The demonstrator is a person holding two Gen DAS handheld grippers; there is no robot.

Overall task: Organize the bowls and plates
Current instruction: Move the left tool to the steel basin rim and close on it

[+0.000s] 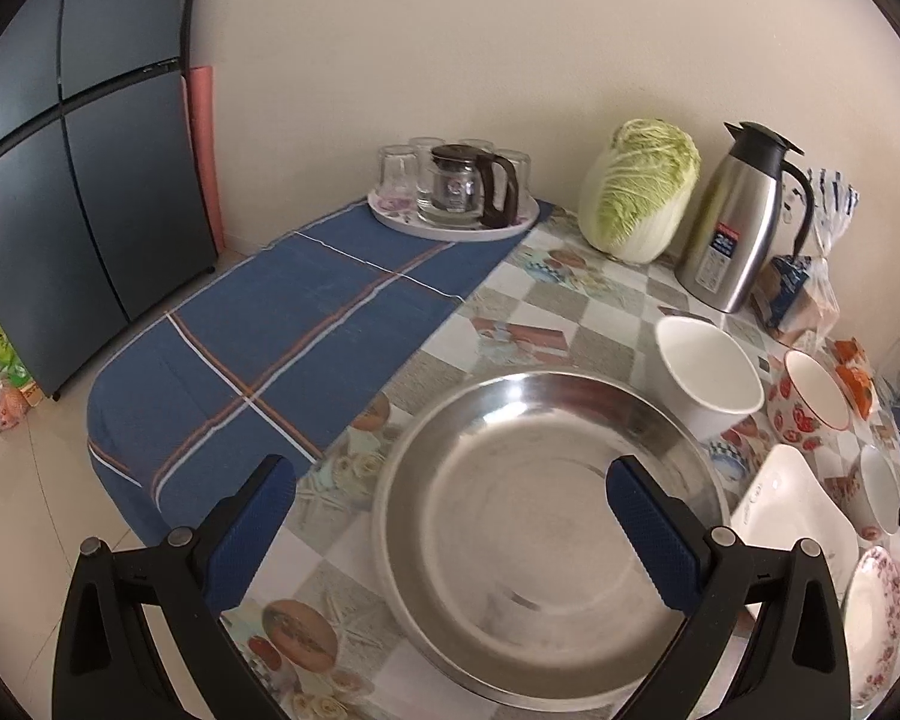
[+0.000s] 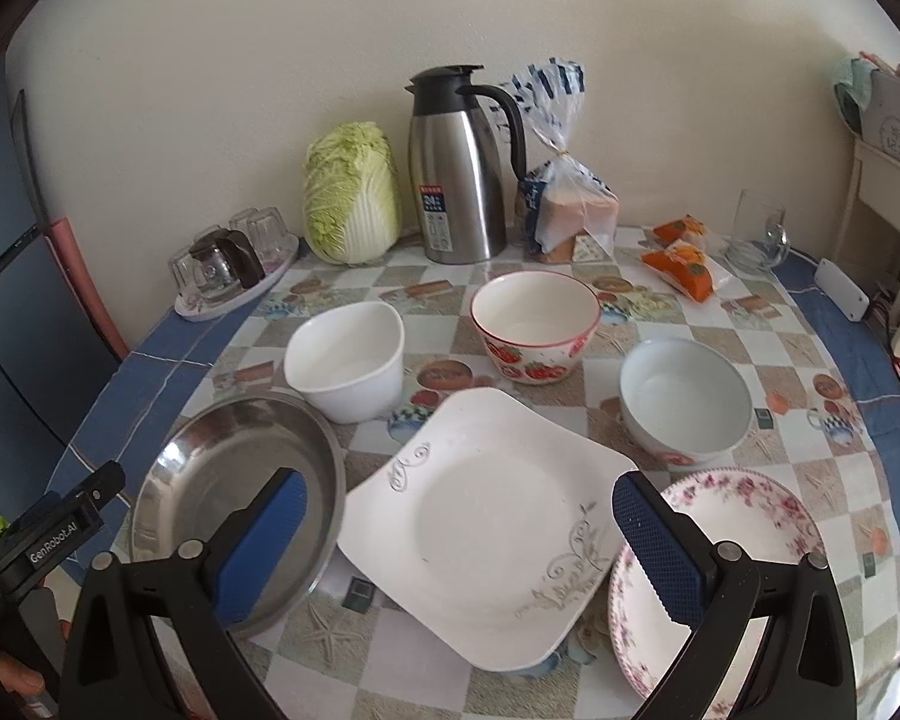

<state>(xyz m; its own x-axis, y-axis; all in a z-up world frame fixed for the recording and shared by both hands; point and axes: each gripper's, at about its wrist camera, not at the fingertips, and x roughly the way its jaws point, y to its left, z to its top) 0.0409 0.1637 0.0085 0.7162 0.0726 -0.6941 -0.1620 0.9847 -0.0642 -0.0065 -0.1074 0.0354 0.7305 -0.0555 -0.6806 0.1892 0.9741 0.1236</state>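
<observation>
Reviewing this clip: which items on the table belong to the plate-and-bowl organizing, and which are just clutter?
Belongs to the job: steel plate, square white plate, floral plate, white bowl, strawberry bowl, pale bowl.

Just lying about: cabbage, thermos jug, bagged bread, orange snack packs, tray of glasses.

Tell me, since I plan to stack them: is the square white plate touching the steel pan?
Cannot tell. In the right wrist view the square white plate reaches the steel pan rim, possibly overlapping, with no plain gap or contact.
</observation>
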